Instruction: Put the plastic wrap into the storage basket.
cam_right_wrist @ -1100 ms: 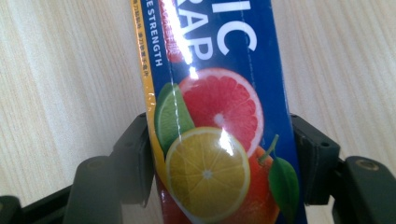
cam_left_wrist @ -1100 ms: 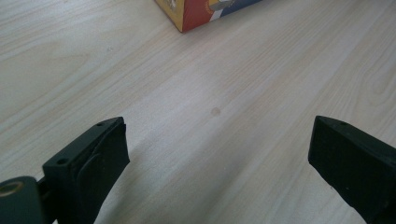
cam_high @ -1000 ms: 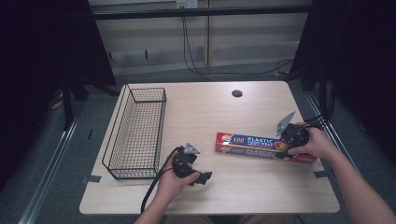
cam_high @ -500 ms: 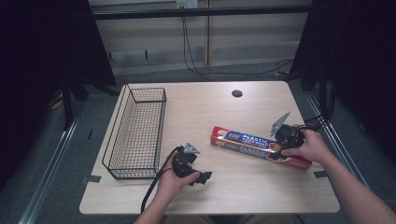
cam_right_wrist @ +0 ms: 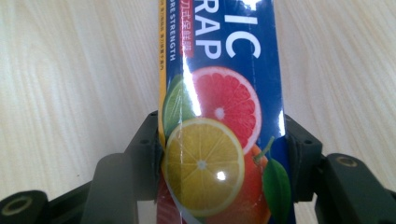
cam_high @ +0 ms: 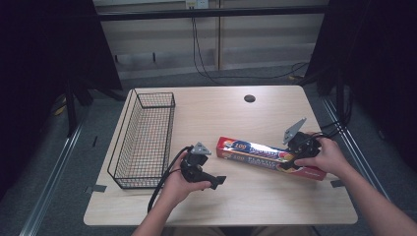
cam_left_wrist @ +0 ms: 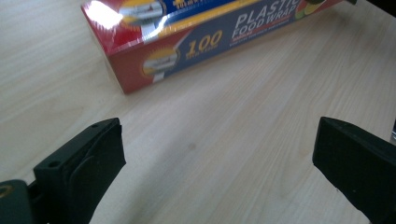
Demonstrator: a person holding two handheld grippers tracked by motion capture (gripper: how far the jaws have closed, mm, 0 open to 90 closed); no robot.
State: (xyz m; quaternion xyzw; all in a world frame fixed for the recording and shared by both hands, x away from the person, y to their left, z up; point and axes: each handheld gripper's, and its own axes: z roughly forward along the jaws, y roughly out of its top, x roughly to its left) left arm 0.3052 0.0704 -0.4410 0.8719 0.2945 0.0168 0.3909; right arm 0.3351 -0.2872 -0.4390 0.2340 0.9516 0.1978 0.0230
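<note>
Your right gripper (cam_right_wrist: 219, 154) pinches the wrap box (cam_right_wrist: 219, 93) near one end; it's light, stiff, glossy cardboard, so it may swing. Your left gripper (cam_left_wrist: 215, 158) is spread.

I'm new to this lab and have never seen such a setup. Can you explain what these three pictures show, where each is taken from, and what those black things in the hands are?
A person sits at a wooden table and holds a black two-jaw grasping tool in each hand. The wide picture comes from a fixed camera above, looking forward and down. The other two come from small cameras riding on each tool, looking along its jaws.

On the table lie a black wire basket and a long red and blue box of plastic food wrap.

The right tool has closed on the box near its end; its own view shows the jaws pressing both sides of the box. The left tool holds nothing; its view shows wide-open jaws over bare wood, with the box's other end just ahead.
</note>
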